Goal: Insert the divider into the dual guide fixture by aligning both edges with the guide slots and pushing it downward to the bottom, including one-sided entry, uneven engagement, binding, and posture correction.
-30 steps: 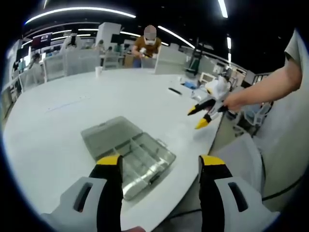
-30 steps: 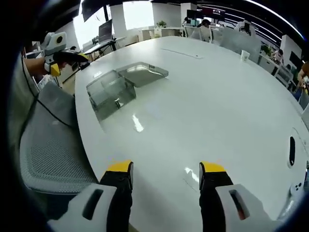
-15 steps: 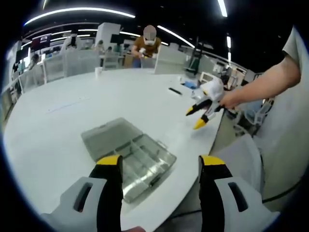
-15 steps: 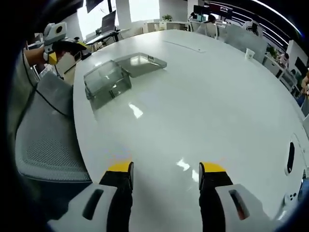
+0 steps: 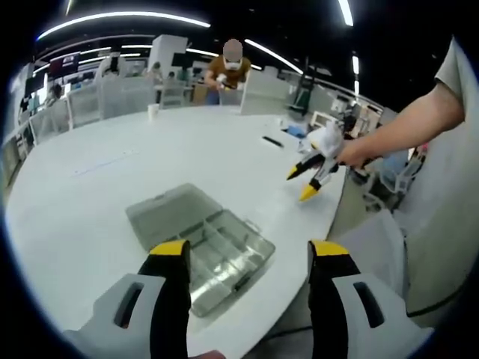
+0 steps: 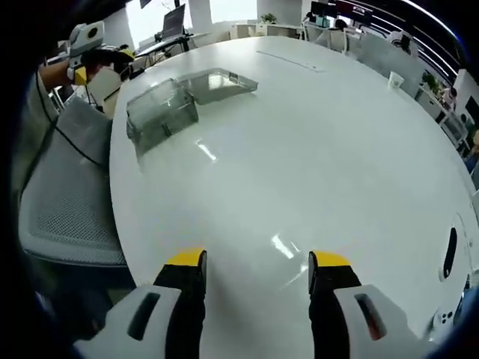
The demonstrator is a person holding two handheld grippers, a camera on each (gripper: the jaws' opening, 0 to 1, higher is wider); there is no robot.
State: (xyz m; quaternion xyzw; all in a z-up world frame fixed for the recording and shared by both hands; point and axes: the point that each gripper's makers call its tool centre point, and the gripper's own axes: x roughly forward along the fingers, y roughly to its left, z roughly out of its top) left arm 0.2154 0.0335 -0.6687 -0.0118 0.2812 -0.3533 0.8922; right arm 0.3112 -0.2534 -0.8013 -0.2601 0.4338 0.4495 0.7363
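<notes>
A clear plastic compartment box (image 5: 200, 238) lies open on the white table (image 5: 97, 187), its lid folded flat toward the far left and thin dividers standing inside the tray. My left gripper (image 5: 249, 258) hovers open just above the box's near edge, nothing between its jaws. In the right gripper view the same box (image 6: 161, 112) sits far off at the upper left near the table edge. My right gripper (image 6: 257, 268) is open over bare table, holding nothing. It also appears in the left gripper view as the right gripper (image 5: 308, 176), held by a hand at the table's right edge.
A grey mesh chair (image 6: 67, 202) stands beside the table edge near the box. A black remote (image 6: 449, 243) lies at the right of the table. A person (image 5: 228, 71) sits at the far side, with a white cup (image 5: 152, 110) and small items nearby.
The right gripper has drifted slightly left over the table, so the box sits a little farther up and left in its view. The left gripper has held still.
</notes>
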